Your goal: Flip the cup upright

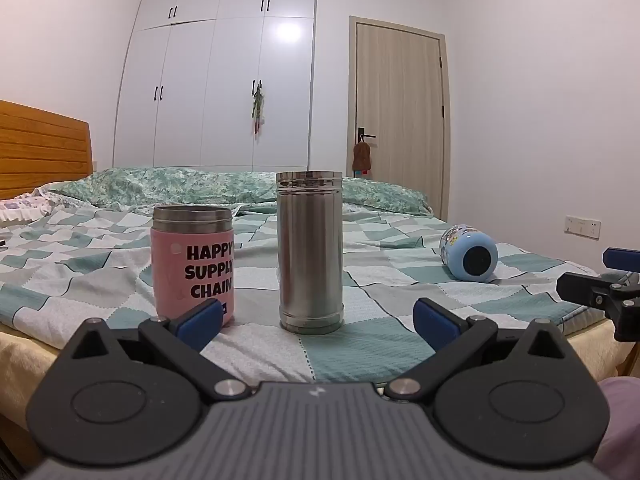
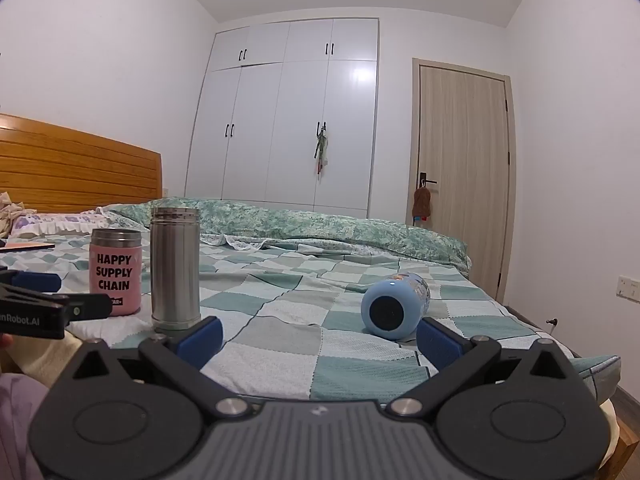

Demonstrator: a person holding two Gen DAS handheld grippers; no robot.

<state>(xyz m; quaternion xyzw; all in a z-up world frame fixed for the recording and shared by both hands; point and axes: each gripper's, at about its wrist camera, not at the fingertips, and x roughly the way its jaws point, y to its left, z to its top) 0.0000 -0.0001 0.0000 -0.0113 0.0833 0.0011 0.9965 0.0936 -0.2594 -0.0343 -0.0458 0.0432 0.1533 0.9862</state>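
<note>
A light blue cup [image 2: 394, 306] with cartoon prints lies on its side on the checked bedspread, its dark-centred base facing me; it also shows in the left wrist view [image 1: 468, 253] at the right. My right gripper [image 2: 318, 338] is open and empty, just short of the cup, which sits near its right finger. My left gripper [image 1: 318, 322] is open and empty in front of a tall steel flask [image 1: 310, 252], standing upright. A pink cup [image 1: 193, 266] reading "HAPPY SUPPLY CHAIN" stands upright to its left.
The bed [image 1: 100, 264] has a wooden headboard [image 2: 76, 176] at the left and a green quilt [image 2: 320, 224] along the far side. The right gripper shows at the right edge of the left wrist view [image 1: 600, 284]. A wardrobe [image 1: 216, 80] and door [image 1: 400, 120] stand behind.
</note>
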